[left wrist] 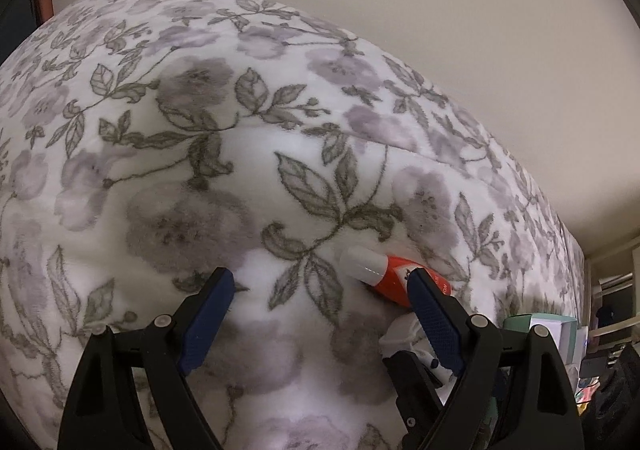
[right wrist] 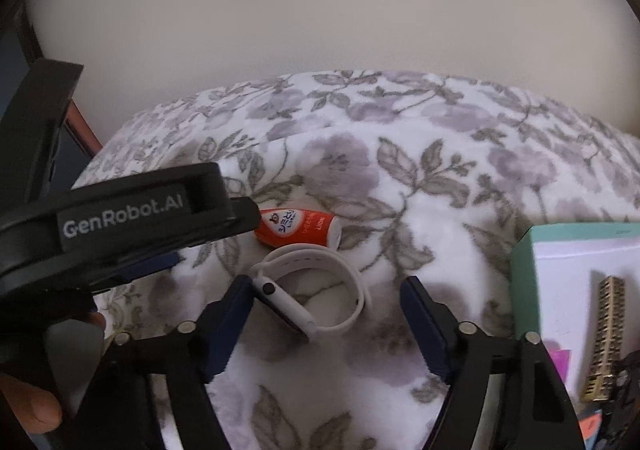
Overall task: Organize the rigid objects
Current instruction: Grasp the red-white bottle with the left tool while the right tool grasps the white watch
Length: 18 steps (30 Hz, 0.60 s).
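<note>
An orange tube with a white cap (left wrist: 386, 270) lies on the floral blanket (left wrist: 240, 178). My left gripper (left wrist: 320, 282) is open above the blanket; its right finger overlaps the tube. In the right wrist view the tube (right wrist: 298, 228) lies beyond a white smartwatch (right wrist: 316, 300) with a looped white band. My right gripper (right wrist: 326, 286) is open with the watch between its fingers, close to the left finger. The left gripper's black body (right wrist: 120, 222) reaches in from the left toward the tube.
A teal-edged white box (right wrist: 576, 290) stands at the right with a gold comb-like clip (right wrist: 606, 334) on it. A plain wall is behind the bed. Shelves and clutter (left wrist: 608, 322) sit at the far right in the left wrist view.
</note>
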Each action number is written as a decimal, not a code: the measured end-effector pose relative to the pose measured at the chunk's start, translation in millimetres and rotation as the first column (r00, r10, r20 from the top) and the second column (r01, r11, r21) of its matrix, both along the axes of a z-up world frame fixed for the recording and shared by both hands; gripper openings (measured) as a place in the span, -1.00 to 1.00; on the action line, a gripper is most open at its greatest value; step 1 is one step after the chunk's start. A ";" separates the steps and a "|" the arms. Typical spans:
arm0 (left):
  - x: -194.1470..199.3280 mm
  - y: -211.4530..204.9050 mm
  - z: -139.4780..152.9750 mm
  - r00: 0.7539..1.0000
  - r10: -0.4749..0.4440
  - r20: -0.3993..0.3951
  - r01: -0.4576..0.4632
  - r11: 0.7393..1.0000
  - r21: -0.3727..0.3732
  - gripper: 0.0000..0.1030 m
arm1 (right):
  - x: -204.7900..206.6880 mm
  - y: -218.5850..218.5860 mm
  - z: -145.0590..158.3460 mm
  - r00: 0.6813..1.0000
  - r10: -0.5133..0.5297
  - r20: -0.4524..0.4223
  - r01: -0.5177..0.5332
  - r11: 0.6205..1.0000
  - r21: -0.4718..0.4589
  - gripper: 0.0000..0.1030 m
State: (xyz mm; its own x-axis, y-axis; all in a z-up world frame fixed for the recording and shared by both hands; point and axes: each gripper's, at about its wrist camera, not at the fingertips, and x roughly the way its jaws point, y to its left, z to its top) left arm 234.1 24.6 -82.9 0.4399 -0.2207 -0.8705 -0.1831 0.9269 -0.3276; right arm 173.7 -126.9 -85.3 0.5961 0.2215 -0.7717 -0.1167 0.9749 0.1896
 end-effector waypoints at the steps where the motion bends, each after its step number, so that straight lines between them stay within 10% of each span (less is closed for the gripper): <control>1: -0.1 1.1 -0.1 1.000 0.003 0.000 -0.003 1.000 -0.001 0.72 | 0.3 -0.2 -1.1 1.000 0.000 -0.002 0.000 1.000 0.012 0.45; 18: 2.2 -9.3 -1.6 0.999 -0.030 0.032 0.030 0.999 0.012 0.72 | -4.4 -17.1 6.7 1.000 -0.016 0.009 0.016 0.998 0.058 0.20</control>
State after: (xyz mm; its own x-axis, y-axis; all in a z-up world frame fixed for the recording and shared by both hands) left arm 236.3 15.3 -84.6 0.4613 -0.2240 -0.8585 -0.1445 0.9357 -0.3218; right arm 169.3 -144.0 -78.6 0.6070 0.2561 -0.7523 -0.1030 0.9640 0.2451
